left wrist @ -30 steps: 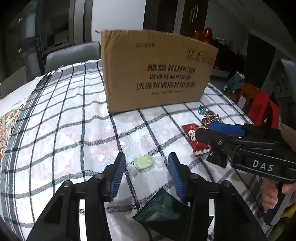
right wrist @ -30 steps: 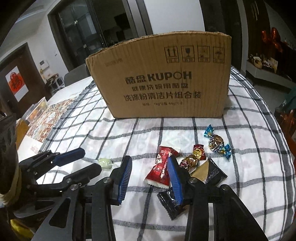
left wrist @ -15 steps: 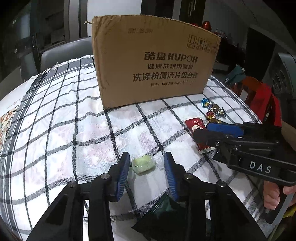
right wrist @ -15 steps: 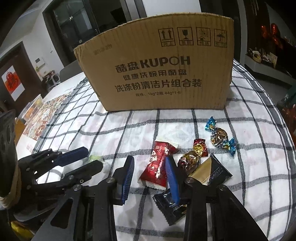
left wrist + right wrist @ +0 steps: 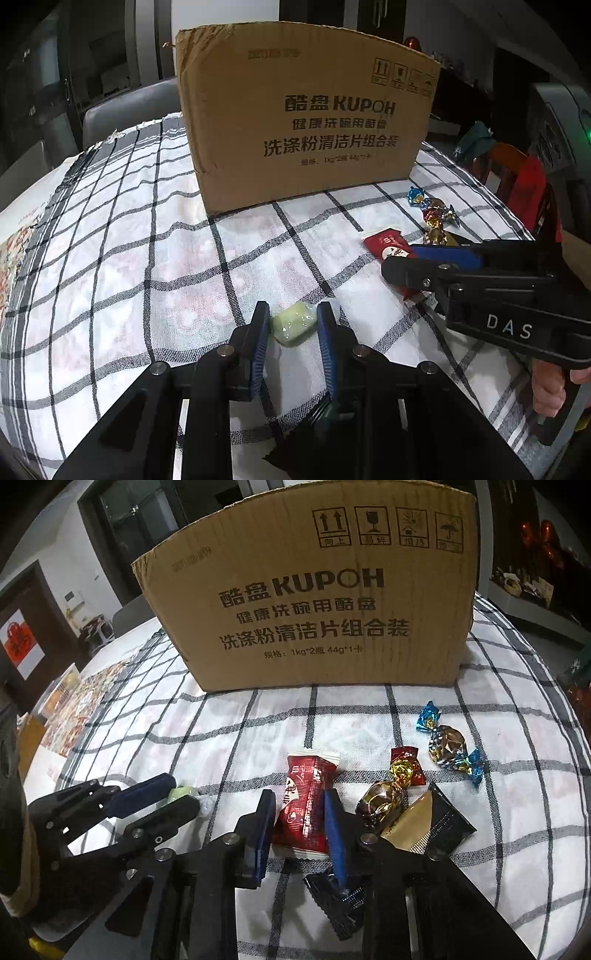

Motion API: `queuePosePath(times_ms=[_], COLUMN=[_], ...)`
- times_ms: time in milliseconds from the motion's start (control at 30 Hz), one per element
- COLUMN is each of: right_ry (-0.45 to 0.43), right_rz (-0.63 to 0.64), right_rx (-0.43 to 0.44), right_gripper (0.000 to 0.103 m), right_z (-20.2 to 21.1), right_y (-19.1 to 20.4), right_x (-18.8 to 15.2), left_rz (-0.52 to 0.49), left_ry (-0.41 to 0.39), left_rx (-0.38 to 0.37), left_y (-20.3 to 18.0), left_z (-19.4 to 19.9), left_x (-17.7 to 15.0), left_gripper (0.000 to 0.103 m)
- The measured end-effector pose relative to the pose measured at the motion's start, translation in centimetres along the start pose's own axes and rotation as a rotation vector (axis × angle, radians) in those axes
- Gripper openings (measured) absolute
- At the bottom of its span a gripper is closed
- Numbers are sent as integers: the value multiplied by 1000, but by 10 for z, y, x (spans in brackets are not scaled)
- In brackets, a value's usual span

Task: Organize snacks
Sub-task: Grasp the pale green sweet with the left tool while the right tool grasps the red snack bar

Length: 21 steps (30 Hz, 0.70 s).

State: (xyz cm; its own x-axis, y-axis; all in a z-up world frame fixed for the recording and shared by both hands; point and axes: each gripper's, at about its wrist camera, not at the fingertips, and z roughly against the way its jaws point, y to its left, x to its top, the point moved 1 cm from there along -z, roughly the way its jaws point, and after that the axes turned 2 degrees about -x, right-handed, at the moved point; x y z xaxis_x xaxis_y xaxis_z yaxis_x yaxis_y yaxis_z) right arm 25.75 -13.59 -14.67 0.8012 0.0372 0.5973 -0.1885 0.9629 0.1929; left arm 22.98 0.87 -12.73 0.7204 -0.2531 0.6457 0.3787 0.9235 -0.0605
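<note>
I am at the pick-up step, both hands at once. My left claw (image 5: 291, 332) is closing around the pale green candy (image 5: 293, 323) lying on the checked cloth of the table (image 5: 147, 258); the pads look about touching its sides. My right claw (image 5: 301, 818) is closing on the red packet (image 5: 306, 805), which lies between its pads. Next, I judge, comes a firm pinch, a straight lift, then over the rim of the cardboard box (image 5: 314, 602) behind. The cloth between candies and box is bare. The foil sweets (image 5: 450, 747) and the black-and-gold packet (image 5: 428, 823) crowd my right side.
</note>
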Motion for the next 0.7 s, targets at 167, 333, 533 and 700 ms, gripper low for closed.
queuePosePath(times_ms=[167, 333, 533, 700], right_ry=[-24, -58, -95, -131], right_rz=[13, 28, 25, 30], right_rx=[9, 17, 30, 36], right_gripper=[24, 24, 24, 24], right_z=[8, 22, 39, 54], right_y=[6, 9, 11, 13], right_x=[-1, 1, 5, 9], left_rz=[30, 59, 75, 77], left_ry=[-11, -40, -89, -129], left_rx=[-6, -3, -6, -3], left_y=[2, 5, 3, -1], left_z=[6, 18, 36, 51], left_x=[0, 4, 14, 24], left_gripper=[26, 26, 26, 26])
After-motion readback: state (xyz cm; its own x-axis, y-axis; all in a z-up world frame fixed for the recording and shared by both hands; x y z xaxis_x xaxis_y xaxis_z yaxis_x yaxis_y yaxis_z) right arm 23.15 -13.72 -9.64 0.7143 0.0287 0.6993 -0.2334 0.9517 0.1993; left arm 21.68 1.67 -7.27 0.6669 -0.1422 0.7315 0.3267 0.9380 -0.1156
